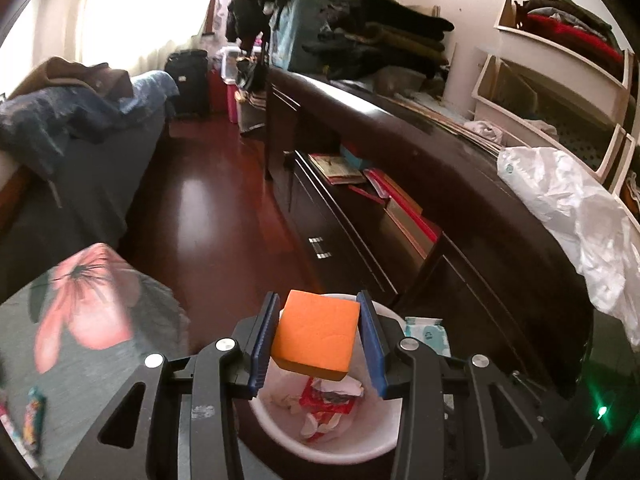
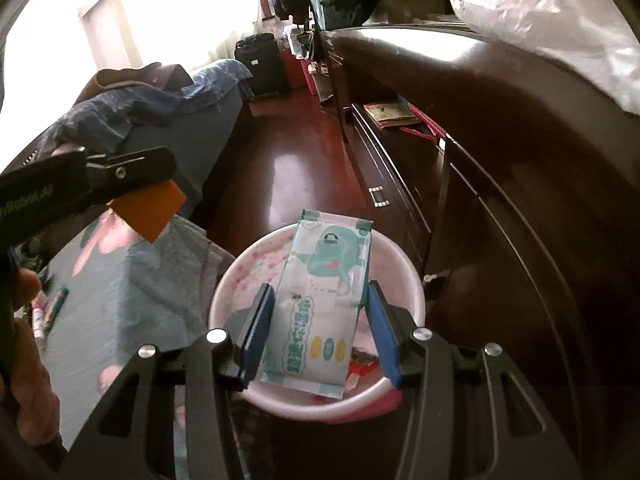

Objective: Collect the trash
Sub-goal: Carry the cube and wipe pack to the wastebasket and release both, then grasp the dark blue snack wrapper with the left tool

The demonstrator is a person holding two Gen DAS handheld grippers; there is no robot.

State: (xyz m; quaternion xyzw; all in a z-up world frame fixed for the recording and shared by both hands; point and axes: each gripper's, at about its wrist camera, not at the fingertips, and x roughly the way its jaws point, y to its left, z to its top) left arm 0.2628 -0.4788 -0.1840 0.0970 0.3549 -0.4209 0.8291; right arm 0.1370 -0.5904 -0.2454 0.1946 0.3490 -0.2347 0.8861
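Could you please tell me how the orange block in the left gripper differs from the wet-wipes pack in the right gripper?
The orange block is plain, thick and boxy; the wet-wipes pack is flat, elongated and printed in pale teal. The block is clamped by the left gripper, the pack by the right gripper. Both hang above the white bin, which already holds crumpled wrappers.

Setting, as I see it from my station: a lived-in bedroom in a home. Evidence: bed [image 1: 80, 152] with rumpled blue bedding and a brown garment on top; floral quilt [image 1: 88, 312] at near left; bright curtained window [image 1: 132, 8]; polished red-brown wood floor [image 1: 208, 208]; long dark dresser [image 1: 420, 184] with drawers, folded clothes [image 1: 380, 36] stacked on it; white wall shelves [image 1: 560, 64] holding more clothing; black suitcase [image 1: 186, 80] by the window; white waste bin [image 2: 320, 396] on the floor.
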